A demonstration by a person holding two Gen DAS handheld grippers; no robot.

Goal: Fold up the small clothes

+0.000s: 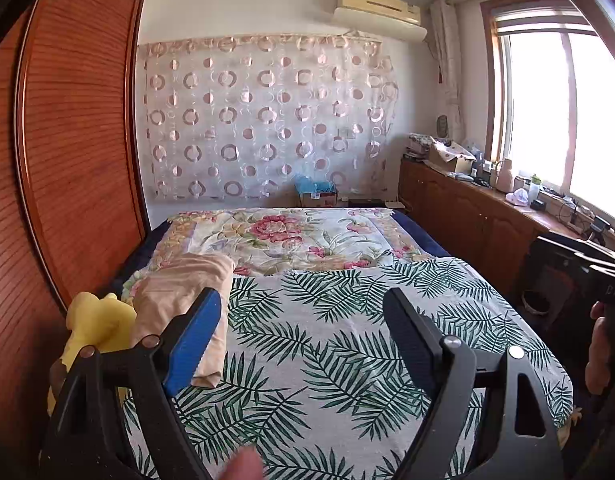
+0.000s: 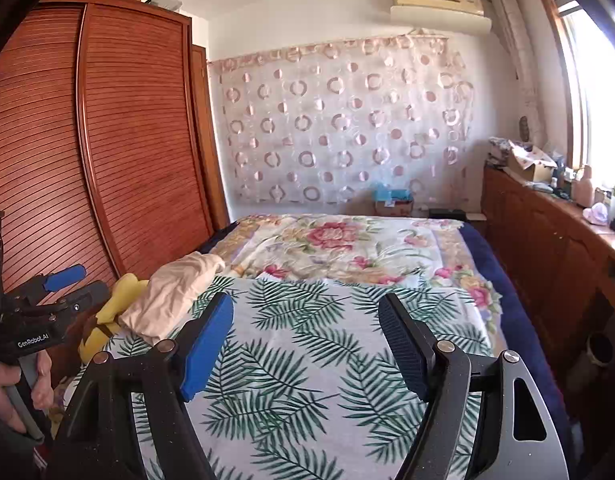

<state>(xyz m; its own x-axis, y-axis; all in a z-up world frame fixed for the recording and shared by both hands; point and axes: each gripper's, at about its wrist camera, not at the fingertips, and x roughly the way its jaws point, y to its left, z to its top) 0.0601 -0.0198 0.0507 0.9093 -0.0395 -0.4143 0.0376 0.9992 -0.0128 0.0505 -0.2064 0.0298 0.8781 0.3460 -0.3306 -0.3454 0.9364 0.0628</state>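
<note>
Closest in, both tools hang above the near end of the bed (image 1: 327,360), over a sheet printed with green palm leaves (image 2: 307,360). The left gripper (image 1: 303,344) has its fingers spread wide and released, with nothing between them; the right gripper (image 2: 305,344) is the same, fingers apart and bare.

Each camera catches the other tool. From the right wrist, the left gripper sits at the far left edge, its blue pad raised, and the person's left hand (image 2: 11,392) wraps the handle. From the left wrist, only the dark body of the right gripper and the right hand (image 1: 599,352) show at the right edge.

A little further along, at the bed's left side, lies a crumpled beige garment (image 1: 187,300) on the leaf sheet, touching a yellow cloth (image 1: 99,324) just beside it against the wardrobe (image 2: 119,140). The right wrist shows the garment more bunched and pale.

Beyond is a floral quilt (image 2: 335,248), then a circle-patterned curtain (image 1: 263,116). The left wrist shows more of the window (image 1: 555,112) and the cluttered surface (image 1: 507,204).
</note>
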